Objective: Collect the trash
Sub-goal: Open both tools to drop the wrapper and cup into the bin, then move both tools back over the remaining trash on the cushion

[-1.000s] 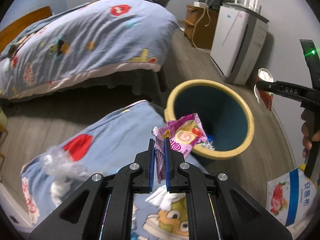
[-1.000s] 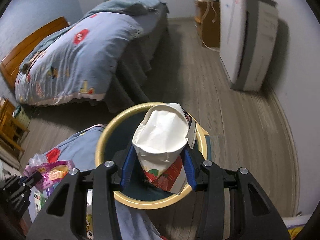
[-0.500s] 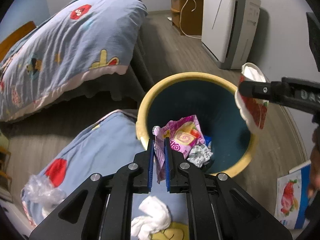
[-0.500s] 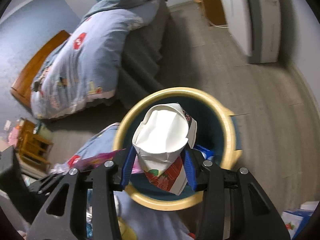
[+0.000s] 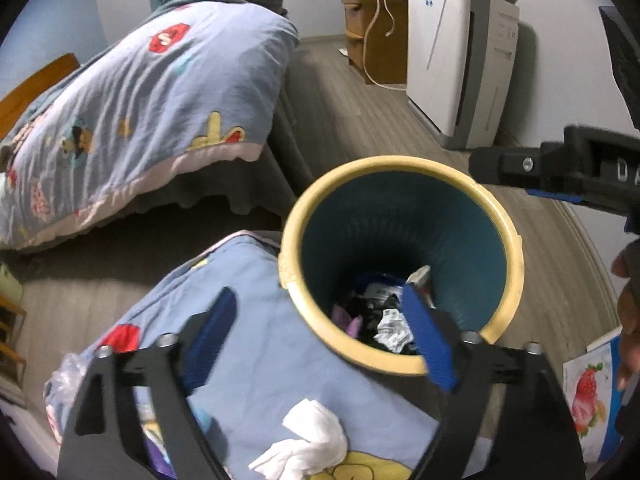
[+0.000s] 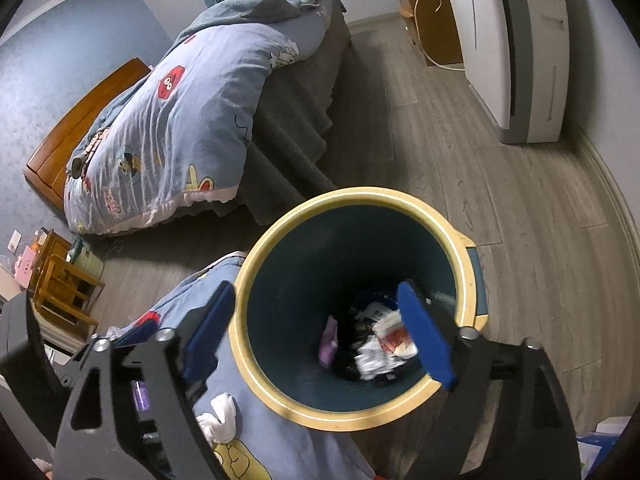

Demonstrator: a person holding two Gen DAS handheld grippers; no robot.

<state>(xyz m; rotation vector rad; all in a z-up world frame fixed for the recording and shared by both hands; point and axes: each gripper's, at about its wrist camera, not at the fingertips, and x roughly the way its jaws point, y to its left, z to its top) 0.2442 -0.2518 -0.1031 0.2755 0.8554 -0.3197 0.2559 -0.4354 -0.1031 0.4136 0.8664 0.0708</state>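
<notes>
Blue-padded, both the left tool [image 5: 320, 336] and the right tool [image 6: 316, 330] have just sprung wide and empty, their pink wrapper [image 6: 329, 342] and crumpled paper cup [image 6: 394, 338] now inside the yellow-rimmed teal bin [image 6: 466, 280], while a white tissue [image 5: 308, 436] awaits on the blue quilt [image 5: 256, 364].

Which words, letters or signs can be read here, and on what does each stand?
"S": red patch on the bed quilt.
"DA", cut off by the frame edge: side of the right gripper, in the left wrist view.
Too small or blurred: blue marks on the white appliance; print on the wrappers in the bin.
</notes>
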